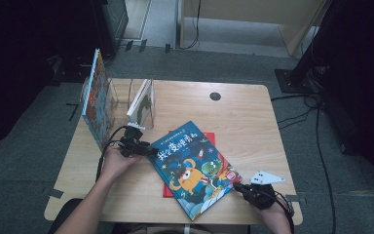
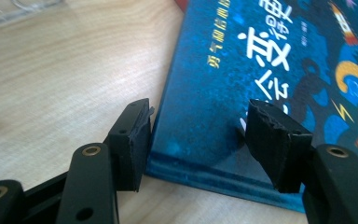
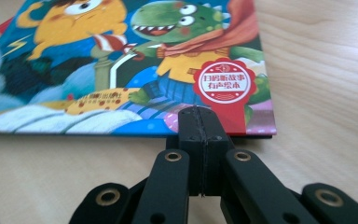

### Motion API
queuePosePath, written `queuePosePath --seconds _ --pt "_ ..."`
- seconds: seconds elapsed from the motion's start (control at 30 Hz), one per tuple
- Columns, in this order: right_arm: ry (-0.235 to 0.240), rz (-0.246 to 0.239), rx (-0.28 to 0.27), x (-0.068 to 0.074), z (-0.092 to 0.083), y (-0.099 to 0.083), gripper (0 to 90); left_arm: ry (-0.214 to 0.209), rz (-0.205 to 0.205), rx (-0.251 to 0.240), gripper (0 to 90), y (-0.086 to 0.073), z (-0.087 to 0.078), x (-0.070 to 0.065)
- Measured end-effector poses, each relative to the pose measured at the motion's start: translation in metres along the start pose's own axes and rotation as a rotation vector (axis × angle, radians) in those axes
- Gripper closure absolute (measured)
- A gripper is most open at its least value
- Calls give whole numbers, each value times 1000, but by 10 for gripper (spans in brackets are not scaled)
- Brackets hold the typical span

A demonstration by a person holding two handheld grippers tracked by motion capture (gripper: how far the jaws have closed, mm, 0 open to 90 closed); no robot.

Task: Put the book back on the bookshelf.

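High view: thin hardcover lying flat, best taken by an edge

Seen from above, blue picture book (image 1: 195, 168) flat on the wooden worktop (image 1: 243, 117), turned at an angle, lying over a red book (image 1: 168, 189) whose edges peek out beneath. Probably light, stiff in the boards, glossy and so likely slippery on the cover face; little risk of breakage, though corners could dent and a pinch on the cover alone could let the pages sag open.

Left claw (image 1: 148, 150) at the book's upper left corner; in the left gripper view, left claw (image 2: 198, 140) standing open with one pad on either side of that corner, one off the cover over bare wood, the other (image 2: 272, 140) over the blue cover, nothing pressed between them.

Right claw (image 1: 238, 186) near the lower right edge; in the right gripper view, right claw (image 3: 200, 128) shut with pads together on nothing, tip just at the book's near edge (image 3: 121, 93).

Best hold, by judgement: across the full thickness at the spine side or a corner, after lifting or sliding an edge clear of the book beneath. Upright books in a clear stand (image 1: 141, 102) at the far left, well apart
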State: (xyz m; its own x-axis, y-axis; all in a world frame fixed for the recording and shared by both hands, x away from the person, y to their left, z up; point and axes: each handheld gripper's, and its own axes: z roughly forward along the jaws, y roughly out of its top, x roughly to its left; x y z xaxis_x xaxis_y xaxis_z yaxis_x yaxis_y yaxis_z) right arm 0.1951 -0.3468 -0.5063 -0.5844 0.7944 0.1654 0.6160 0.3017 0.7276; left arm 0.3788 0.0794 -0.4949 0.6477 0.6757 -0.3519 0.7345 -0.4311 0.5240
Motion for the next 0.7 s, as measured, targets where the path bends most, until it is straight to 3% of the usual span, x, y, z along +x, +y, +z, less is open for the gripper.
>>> queuePosePath --seconds 0.13,0.33,0.7 --pt "-27 17 -9 -8 3 4 888 -12 -1 5 417 -2 0 -2" --pt "-57 18 -13 -18 10 12 882 15 39 14 388 -3 -1 -8" --pt "-64 36 -25 -28 18 26 893 5 -21 -1 399 -13 -5 -8"
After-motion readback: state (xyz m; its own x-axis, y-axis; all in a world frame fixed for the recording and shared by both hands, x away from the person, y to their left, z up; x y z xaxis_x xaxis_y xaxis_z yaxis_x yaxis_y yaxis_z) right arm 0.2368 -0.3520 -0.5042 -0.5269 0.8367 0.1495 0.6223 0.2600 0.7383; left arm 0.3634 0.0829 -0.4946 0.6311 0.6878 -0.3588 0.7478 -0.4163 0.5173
